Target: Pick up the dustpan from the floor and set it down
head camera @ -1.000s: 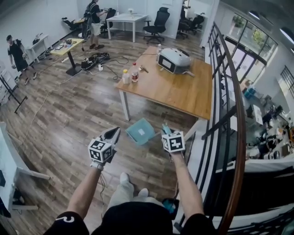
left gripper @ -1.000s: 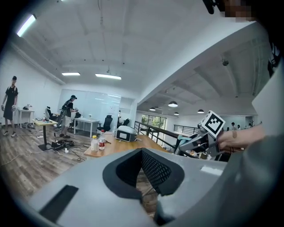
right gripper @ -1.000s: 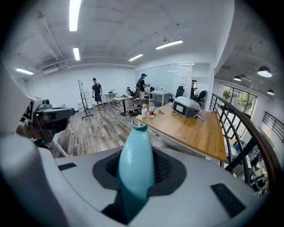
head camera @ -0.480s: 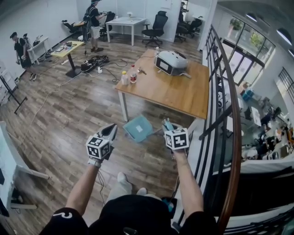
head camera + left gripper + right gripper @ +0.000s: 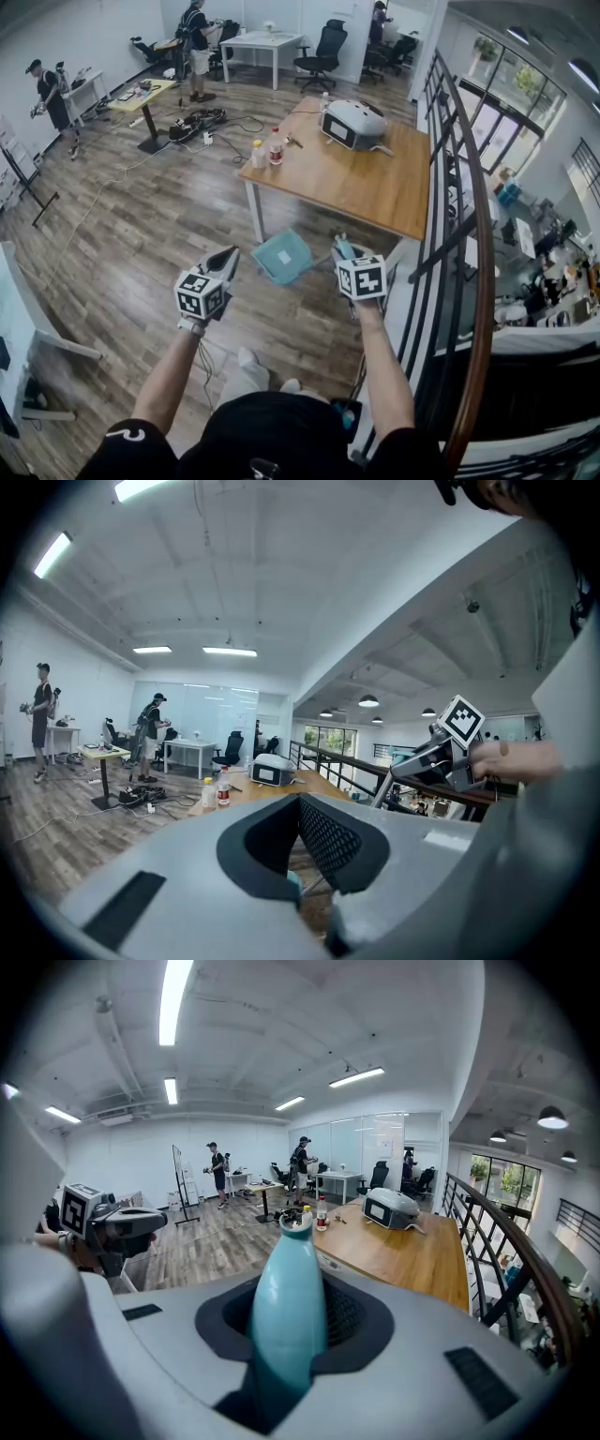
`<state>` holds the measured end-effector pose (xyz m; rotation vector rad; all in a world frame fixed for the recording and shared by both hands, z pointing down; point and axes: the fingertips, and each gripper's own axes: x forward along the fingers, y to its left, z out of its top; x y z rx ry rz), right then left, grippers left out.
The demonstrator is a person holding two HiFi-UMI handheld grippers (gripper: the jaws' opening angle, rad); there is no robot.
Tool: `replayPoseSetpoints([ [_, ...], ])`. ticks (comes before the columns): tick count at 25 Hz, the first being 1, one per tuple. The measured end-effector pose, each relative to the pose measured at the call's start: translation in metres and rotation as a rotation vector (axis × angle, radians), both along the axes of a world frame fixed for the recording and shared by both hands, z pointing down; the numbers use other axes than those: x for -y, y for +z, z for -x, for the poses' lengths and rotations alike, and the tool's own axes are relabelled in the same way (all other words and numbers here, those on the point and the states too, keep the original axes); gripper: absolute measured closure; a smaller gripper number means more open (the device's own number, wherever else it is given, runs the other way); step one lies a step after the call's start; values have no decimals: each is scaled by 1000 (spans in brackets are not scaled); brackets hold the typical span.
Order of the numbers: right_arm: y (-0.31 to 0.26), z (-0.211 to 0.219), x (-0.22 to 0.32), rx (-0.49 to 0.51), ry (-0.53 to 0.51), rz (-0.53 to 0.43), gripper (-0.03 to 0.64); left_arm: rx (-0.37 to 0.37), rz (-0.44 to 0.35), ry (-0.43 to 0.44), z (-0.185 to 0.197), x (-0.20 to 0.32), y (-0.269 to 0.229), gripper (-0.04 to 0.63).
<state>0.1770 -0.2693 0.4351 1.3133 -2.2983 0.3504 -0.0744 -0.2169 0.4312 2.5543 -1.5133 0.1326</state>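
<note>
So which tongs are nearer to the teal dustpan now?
Right. The right tongs are shut on the handle of the dustpan; the left tongs are apart from it, to its left in the head view.

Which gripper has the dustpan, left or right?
The right gripper: its jaws clamp the teal handle of the dustpan, while the left gripper holds nothing.

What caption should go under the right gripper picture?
Right gripper clamps the handle of a teal plastic dustpan, brown wooden table ahead.
</note>
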Motion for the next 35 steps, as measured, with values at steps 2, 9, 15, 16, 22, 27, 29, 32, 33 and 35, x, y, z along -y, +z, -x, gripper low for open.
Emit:
replayPoseSetpoints([
  [2,-1,2,0,3,0,0,528,2,0,-1,2,-1,0,597],
  [9,1,8,-3,13,-9,-4,528,8,2,-6,7,-8,3,597],
  [15,4,11,-3,18,-16,-2,528,6,2,-16,10,-10,3,597],
  [16,5,11,-4,24,-19,2,528,6,3,-16,10,-10,4,597],
  [22,11,10,-1,16,-8,7,528,5,9,-14,11,-9,8,597],
  [27,20,8,0,18,-7,15,528,4,25,-13,8,-7,15,597],
  [29,24,7,0,18,-5,22,528,1,30,-10,7,-6,16,597],
  [32,33,4,-1,15,1,35,528,-2,40,-4,4,-5,21,597],
  [33,38,2,-1,12,3,43,528,-3,45,-2,3,-5,24,597],
  [35,47,0,-2,8,5,50,528,-7,55,1,0,-5,31,597],
])
